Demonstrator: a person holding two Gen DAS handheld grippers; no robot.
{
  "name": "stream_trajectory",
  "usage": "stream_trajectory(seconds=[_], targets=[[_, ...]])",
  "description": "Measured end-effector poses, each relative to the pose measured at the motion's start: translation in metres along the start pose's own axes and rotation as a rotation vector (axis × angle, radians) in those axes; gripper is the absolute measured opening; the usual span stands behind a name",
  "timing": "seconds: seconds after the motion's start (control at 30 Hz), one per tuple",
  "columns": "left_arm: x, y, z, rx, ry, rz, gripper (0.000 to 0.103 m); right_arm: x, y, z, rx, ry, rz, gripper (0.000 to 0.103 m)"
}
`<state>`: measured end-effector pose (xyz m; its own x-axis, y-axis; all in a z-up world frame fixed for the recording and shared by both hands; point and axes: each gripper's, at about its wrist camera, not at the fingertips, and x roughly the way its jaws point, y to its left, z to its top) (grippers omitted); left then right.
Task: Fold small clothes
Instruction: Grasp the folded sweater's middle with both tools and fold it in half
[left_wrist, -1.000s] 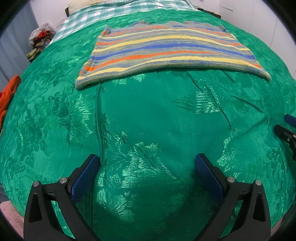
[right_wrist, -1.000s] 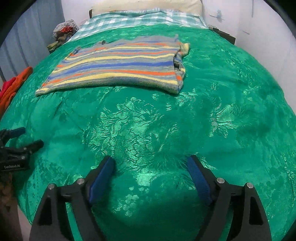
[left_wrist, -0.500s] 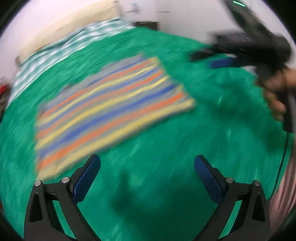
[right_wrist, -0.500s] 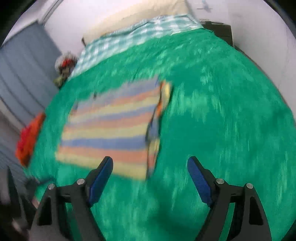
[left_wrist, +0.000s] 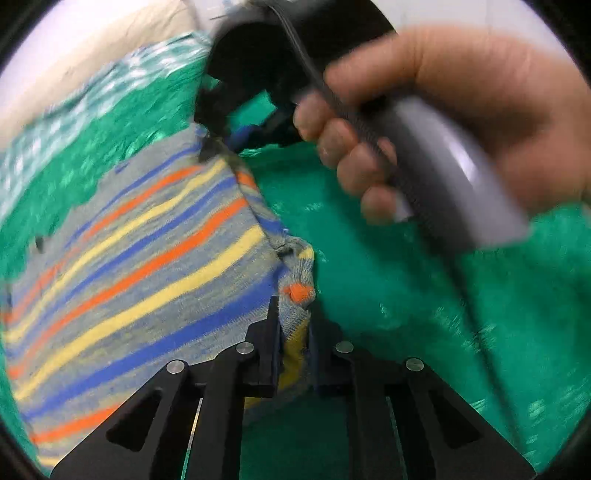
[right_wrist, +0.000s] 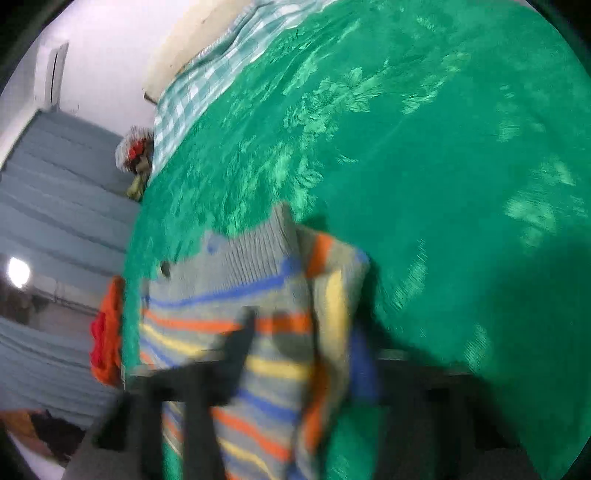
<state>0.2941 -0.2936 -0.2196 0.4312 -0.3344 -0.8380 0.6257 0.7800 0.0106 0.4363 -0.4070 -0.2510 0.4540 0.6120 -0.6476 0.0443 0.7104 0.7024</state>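
A bed under a glossy green bedspread (left_wrist: 388, 295) fills both views. Nearest, at 6 o'clock in the left wrist view, the left tool (left_wrist: 293, 332) is clenched on the striped sweater's (left_wrist: 147, 258) side edge. Farther, toward 12, the right tool (left_wrist: 236, 136) pinches the same edge (its own view is blurred). Judgement: lift both corners level, keep the edge taut, then carry it across toward 9 o'clock.

A bed w/ a green floral-sheen cover (right_wrist: 424, 147) is being shown filling most of the right wrist view. A green-white checked sheet (right_wrist: 207, 77) is being seen at its far end, a white wall (right_wrist: 103, 66) behind, grey-blue curtains (right_wrist: 62, 206) at left, lit by a bright lamp (right_wrist: 18, 271).
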Motion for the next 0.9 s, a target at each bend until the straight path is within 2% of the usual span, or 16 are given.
stream_trajectory(seconds=[0.1, 0.2, 0.27, 0.4, 0.47, 0.6, 0.77, 0.8, 0.83, 0.87, 0.9], targets=[[-0.035, 0.03, -0.008, -0.154, -0.063, -0.074, 0.009, -0.013, 0.015, -0.001, 0.009, -0.072, -0.041, 0.008], [-0.075, 0.072, -0.025, -0.322, -0.13, -0.125, 0.009, -0.03, 0.061, -0.005, -0.127, -0.094, -0.097, 0.008], [-0.095, 0.1, -0.043, -0.425, -0.155, -0.141, 0.009, -0.037, 0.101, -0.006, -0.205, -0.095, -0.087, 0.008], [-0.124, 0.177, -0.092, -0.679, -0.18, -0.143, 0.009, -0.009, 0.183, -0.008, -0.311, -0.047, -0.031, 0.008], [-0.132, 0.206, -0.113, -0.755, -0.184, -0.12, 0.009, 0.015, 0.22, -0.011, -0.363, -0.021, -0.02, 0.008], [-0.137, 0.247, -0.148, -0.845, -0.168, -0.064, 0.009, 0.081, 0.279, -0.025, -0.419, 0.044, 0.007, 0.008], [-0.126, 0.276, -0.179, -0.92, -0.117, -0.01, 0.011, 0.158, 0.319, -0.04, -0.481, 0.123, -0.029, 0.008], [-0.121, 0.279, -0.184, -0.93, -0.085, 0.012, 0.021, 0.17, 0.323, -0.043, -0.486, 0.134, -0.031, 0.008], [-0.12, 0.286, -0.189, -0.938, -0.06, 0.028, 0.029, 0.184, 0.325, -0.046, -0.481, 0.143, -0.021, 0.014], [-0.124, 0.289, -0.197, -0.948, -0.045, 0.034, 0.03, 0.188, 0.32, -0.048, -0.466, 0.151, 0.008, 0.018], [-0.129, 0.295, -0.203, -0.966, -0.04, 0.034, 0.041, 0.191, 0.315, -0.049, -0.434, 0.159, 0.052, 0.028]])
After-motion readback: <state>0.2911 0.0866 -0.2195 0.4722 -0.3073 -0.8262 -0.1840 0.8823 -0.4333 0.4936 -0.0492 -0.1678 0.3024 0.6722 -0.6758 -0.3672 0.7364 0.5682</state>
